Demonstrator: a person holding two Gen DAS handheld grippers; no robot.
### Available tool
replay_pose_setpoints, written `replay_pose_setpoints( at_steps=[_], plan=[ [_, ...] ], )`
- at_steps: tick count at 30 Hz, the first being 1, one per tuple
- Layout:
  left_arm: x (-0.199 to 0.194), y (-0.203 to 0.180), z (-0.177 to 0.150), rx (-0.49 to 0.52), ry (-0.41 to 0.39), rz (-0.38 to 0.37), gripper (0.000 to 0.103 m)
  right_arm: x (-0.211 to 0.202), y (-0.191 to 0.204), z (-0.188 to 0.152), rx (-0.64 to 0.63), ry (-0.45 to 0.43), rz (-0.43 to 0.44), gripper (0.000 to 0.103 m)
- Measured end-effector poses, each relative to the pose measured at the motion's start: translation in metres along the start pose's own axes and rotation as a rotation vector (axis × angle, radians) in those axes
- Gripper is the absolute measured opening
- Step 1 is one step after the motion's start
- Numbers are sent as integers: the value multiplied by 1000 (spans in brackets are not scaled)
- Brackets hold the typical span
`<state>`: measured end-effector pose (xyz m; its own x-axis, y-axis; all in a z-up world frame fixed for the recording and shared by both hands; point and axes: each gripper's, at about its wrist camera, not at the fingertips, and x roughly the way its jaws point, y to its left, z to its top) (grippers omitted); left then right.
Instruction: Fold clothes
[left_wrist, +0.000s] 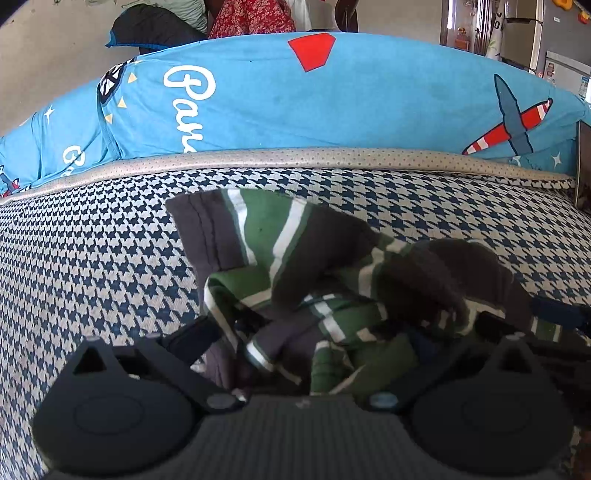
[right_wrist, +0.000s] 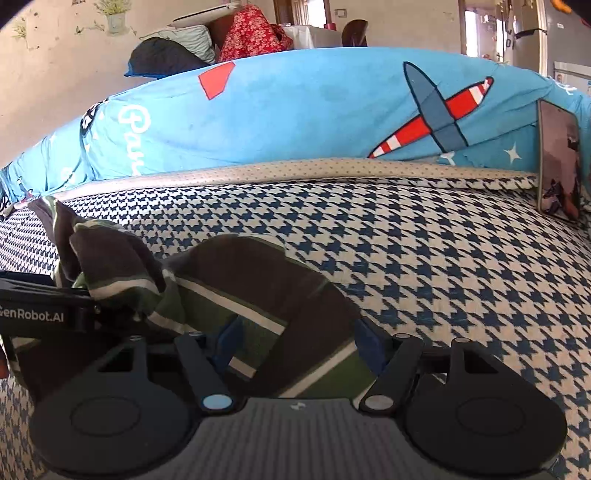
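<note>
Striped garment (right_wrist: 258, 295) bunched on the houndstooth bed (right_wrist: 424, 266), lying between the spread fingers (right_wrist: 364, 341) of the right gripper (right_wrist: 295, 343); left gripper (left_wrist: 332, 332) fingers buried in cloth, grip state cannot be told.

- A lived-in home, seen from a bed or sofa covered in a blue-and-white houndstooth cover (right_wrist: 424, 266).
- A blue airplane-print quilt (left_wrist: 295, 103) is bunched along the far edge.
- Beyond it, piled pillows and a red floral cloth (right_wrist: 255, 37).
- Far right, a doorway (right_wrist: 476, 33).
</note>
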<state>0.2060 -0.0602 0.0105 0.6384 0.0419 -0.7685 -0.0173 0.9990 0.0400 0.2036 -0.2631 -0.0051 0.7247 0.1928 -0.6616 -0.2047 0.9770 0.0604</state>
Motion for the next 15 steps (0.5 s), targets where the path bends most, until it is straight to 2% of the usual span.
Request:
replay_pose_setpoints(
  at_steps=[1, 3, 5, 8, 12, 13, 15],
  plan=[
    [0, 1, 0, 0, 0, 0, 103, 3, 4, 0, -19, -9, 2, 67],
    [1, 1, 1, 1, -1, 1, 103, 9, 14, 1, -79, -35, -30, 54],
    [1, 1, 2, 6, -12, 9, 103, 13, 15, 4, -74, -51, -40, 19],
    [-1, 0, 4, 23, -38, 30, 103, 13, 13, 11, -50, -76, -41, 9],
    [-1, 1, 9, 13, -45, 39, 103, 1, 12, 22, -41, -154, -69, 7],
    [-2, 2, 10, 4, -45, 38, 103, -4, 11, 25, -26, -179, -86, 1],
    [-3, 6, 12, -16, -52, 33, 103, -15, 7, 32, -15, -247, -166, 1]
  ],
)
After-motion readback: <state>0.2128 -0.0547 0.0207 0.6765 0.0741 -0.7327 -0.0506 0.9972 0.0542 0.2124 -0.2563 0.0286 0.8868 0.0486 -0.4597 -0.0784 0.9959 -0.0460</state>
